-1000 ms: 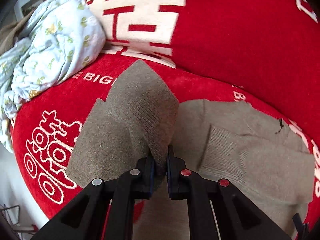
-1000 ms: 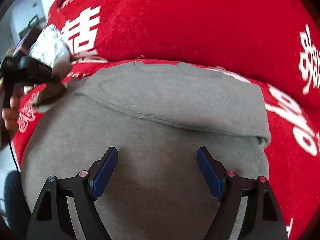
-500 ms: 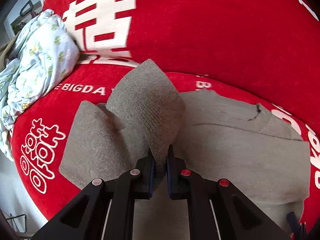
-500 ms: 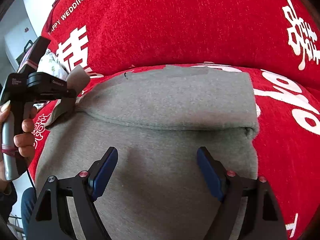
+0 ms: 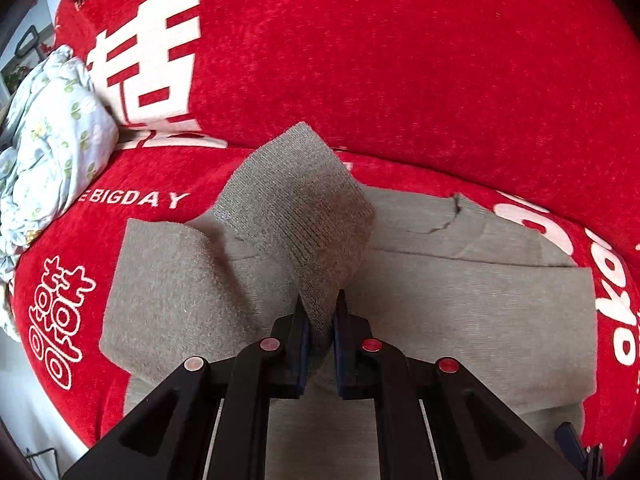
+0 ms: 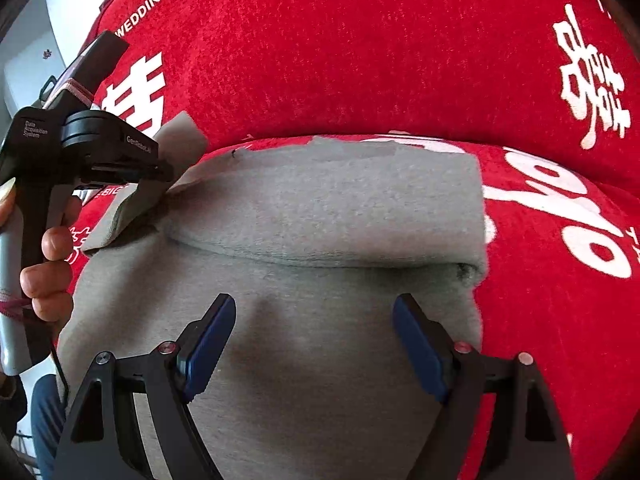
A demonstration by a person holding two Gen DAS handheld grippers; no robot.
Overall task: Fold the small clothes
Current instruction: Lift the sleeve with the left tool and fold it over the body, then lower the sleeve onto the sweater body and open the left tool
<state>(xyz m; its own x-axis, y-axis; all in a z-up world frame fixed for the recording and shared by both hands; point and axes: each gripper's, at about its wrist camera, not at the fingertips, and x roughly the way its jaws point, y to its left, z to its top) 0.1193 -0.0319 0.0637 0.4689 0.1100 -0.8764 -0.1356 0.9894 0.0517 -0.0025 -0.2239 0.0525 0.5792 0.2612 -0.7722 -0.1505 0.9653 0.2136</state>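
A grey-brown knit sweater (image 5: 460, 304) lies flat on a red sofa seat, its right part folded inward across the top (image 6: 328, 208). My left gripper (image 5: 320, 320) is shut on the ribbed cuff of the left sleeve (image 5: 296, 208), which stands lifted over the sweater's body. The right wrist view shows that gripper's black body (image 6: 92, 148) at the left, held by a person's hand (image 6: 48, 272), with the sleeve (image 6: 176, 148) hanging from it. My right gripper (image 6: 314, 336) stands open above the sweater's lower body, nothing between its blue pads (image 6: 208, 344).
The red sofa cover (image 5: 400, 60) with white lettering rises as a backrest behind the sweater. A crumpled pale floral cloth (image 5: 48, 136) lies at the sofa's left end. The seat's front edge drops off at the lower left (image 5: 24, 400).
My left gripper has carried the sleeve cuff rightward over the sweater's body, and the sleeve now drapes farther across. The right gripper has stayed open and nearly still.
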